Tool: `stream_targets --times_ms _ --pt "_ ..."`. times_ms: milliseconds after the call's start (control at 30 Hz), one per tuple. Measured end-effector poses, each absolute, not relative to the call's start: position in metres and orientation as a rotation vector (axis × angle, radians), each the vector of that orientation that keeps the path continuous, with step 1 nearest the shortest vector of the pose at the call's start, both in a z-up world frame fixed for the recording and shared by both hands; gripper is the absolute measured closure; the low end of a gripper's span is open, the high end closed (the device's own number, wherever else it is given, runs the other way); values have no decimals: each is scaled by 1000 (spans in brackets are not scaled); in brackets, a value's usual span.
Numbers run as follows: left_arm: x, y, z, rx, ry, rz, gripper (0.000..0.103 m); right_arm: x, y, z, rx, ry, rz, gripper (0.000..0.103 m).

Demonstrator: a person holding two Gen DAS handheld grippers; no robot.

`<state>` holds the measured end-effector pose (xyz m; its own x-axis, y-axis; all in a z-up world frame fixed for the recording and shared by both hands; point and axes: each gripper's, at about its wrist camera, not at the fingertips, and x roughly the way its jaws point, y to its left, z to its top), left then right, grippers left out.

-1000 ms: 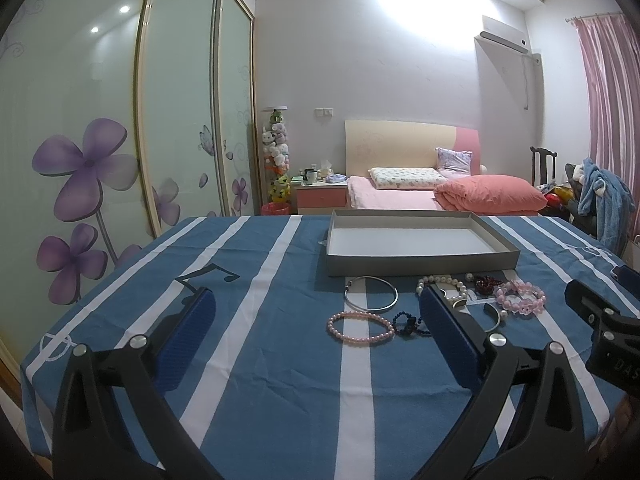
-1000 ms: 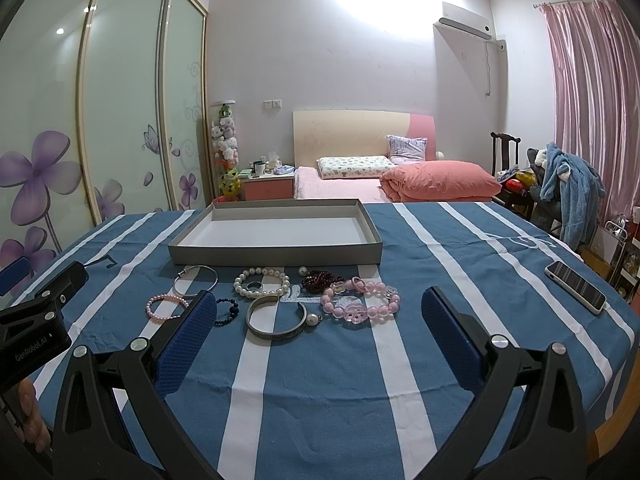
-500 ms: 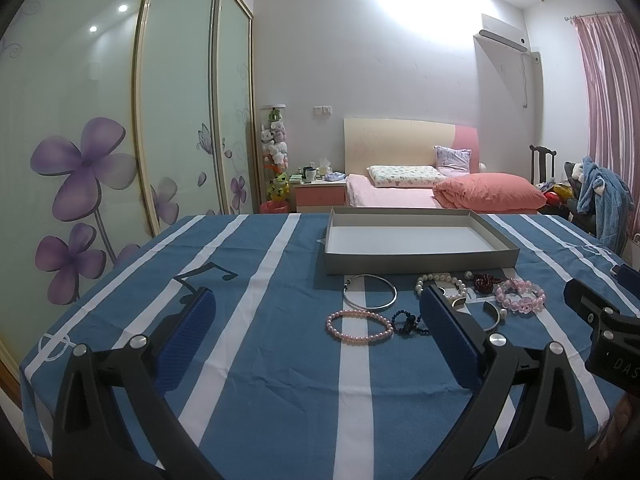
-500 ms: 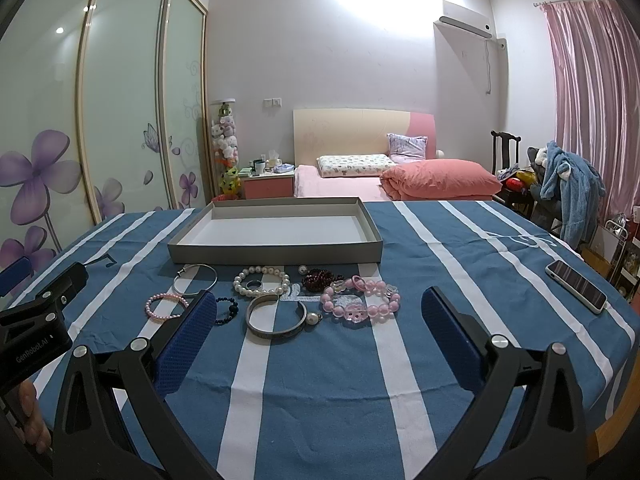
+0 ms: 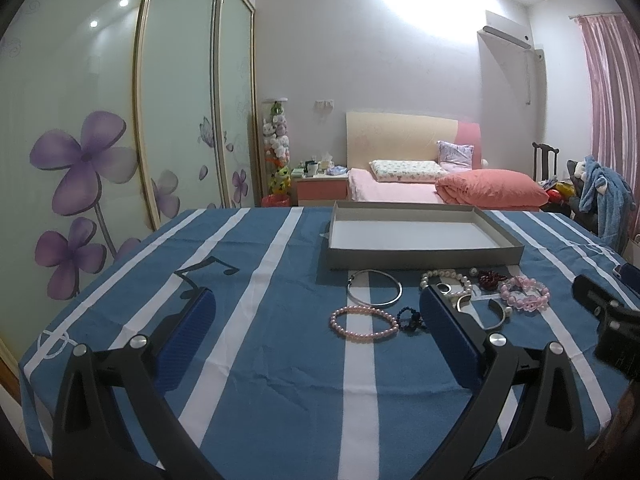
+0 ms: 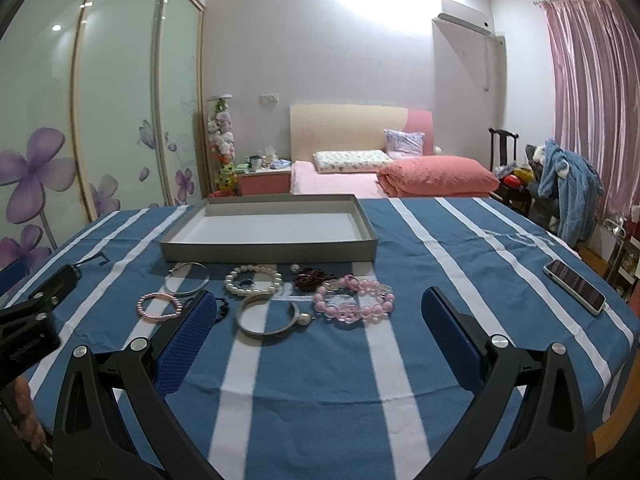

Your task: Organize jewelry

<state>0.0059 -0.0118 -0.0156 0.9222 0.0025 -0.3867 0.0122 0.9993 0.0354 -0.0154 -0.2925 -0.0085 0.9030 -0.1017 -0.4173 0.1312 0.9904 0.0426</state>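
Observation:
An empty grey tray [image 5: 420, 258] [image 6: 268, 250] sits on the blue striped tablecloth. In front of it lie several pieces: a thin silver hoop [image 5: 374, 293] [image 6: 187, 279], a pink bead bracelet [image 5: 363, 323] [image 6: 159, 307], a dark bead ring [image 5: 410, 317], a white pearl bracelet [image 6: 253, 280], a silver cuff [image 6: 267, 317], a dark red bracelet [image 6: 313, 279] and a big pink bead bracelet [image 6: 354, 301] [image 5: 524, 298]. My left gripper [image 5: 314, 328] is open and empty, low over the cloth left of the jewelry. My right gripper [image 6: 316, 330] is open and empty, just short of the cuff.
A phone [image 6: 575, 291] lies on the cloth at the right. The table's front edge is close below both grippers. A bed [image 6: 384, 180], a chair with a blue robe [image 6: 568, 188] and sliding wardrobe doors [image 5: 80, 140] stand beyond the table.
Both grippers have lifted and drifted very slightly; the jewelry and tray sit a little lower and closer in view. Nothing was taken hold of.

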Motion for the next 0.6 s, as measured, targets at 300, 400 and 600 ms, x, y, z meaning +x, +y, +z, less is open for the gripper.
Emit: stream_targets --times_ms 300,400,600 --pt "38 4 -27 11 525 -30 4 26 -337 -26 137 572 -183 11" --pt "50 6 -31 15 563 -50 4 51 -349 -37 151 673 -183 34" --pt "71 8 -37 25 635 -79 4 96 -368 -59 222 839 -168 58"
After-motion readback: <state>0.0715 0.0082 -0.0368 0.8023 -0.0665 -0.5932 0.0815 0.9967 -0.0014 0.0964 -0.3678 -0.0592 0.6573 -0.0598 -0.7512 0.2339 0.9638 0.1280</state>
